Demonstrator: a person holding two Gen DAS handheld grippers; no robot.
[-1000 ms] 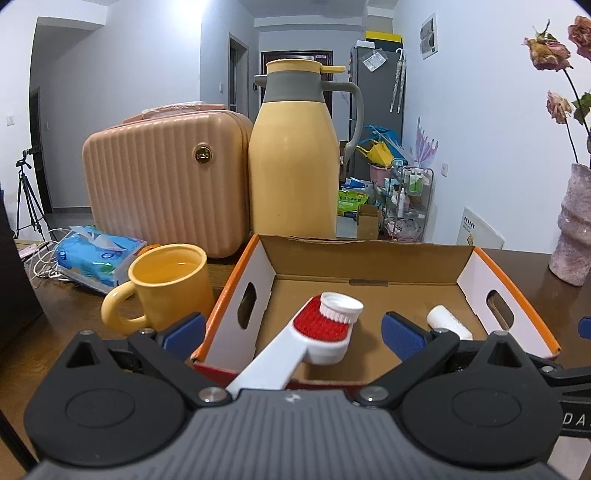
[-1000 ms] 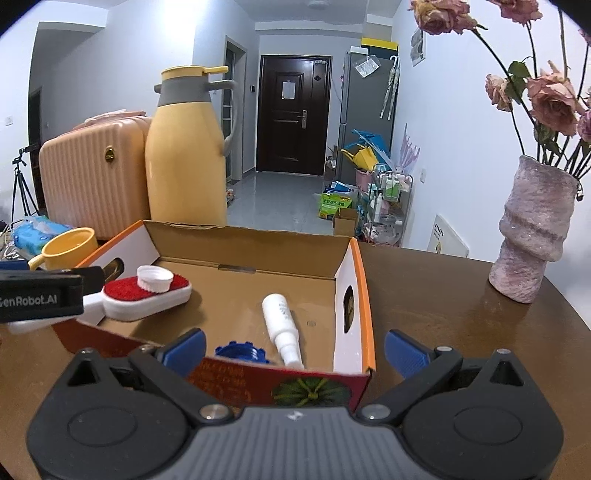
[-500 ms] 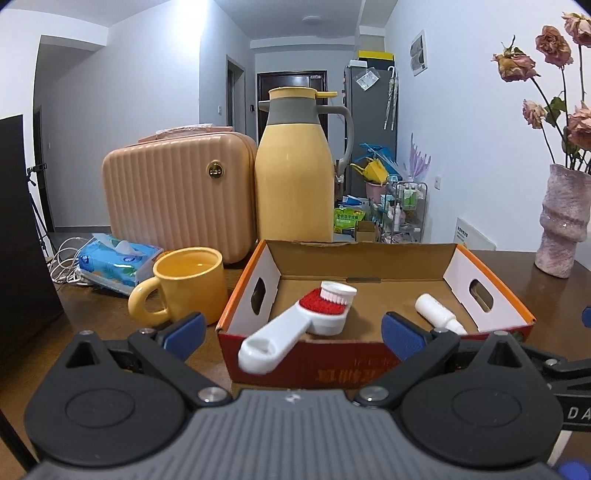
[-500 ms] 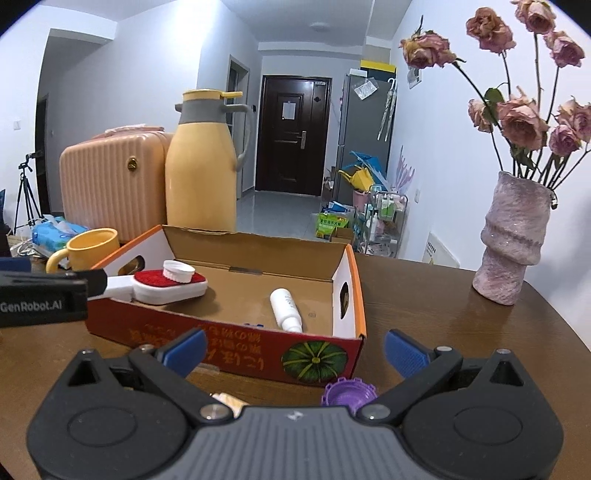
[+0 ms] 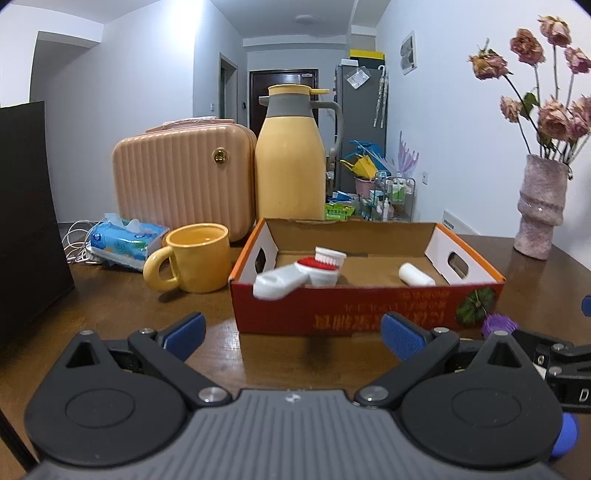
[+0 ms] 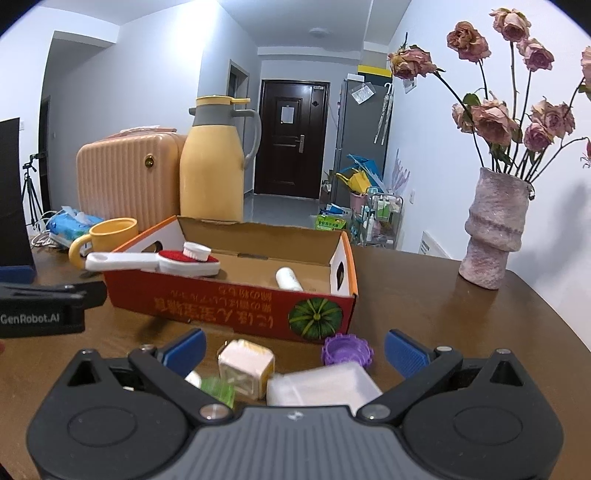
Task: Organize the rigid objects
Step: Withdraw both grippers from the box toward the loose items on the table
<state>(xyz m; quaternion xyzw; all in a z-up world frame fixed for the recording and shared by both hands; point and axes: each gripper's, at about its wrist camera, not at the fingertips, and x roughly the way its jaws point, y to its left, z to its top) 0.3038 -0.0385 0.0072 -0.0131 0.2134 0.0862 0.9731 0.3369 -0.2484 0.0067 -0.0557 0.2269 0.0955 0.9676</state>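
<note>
both claws, left [image 5: 293, 328] and right [image 6: 294, 345], wide and empty, have backed off from the box [image 5: 365, 308].

We saw a red-fronted cardboard box [image 6: 236, 306] with orange rims and a green pumpkin print, a white brush with red bristles [image 6: 173, 258], a yellow ceramic mug [image 5: 195, 258], and at two o'clock a mottled pink vase [image 6: 493, 232].

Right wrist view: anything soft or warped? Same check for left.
Right wrist view: the white container and green piece nearest the lens are blurred, and the wall edges bow. Left wrist view: cardboard box sharp, black vignette in the corners, ceiling light blown out.
</note>
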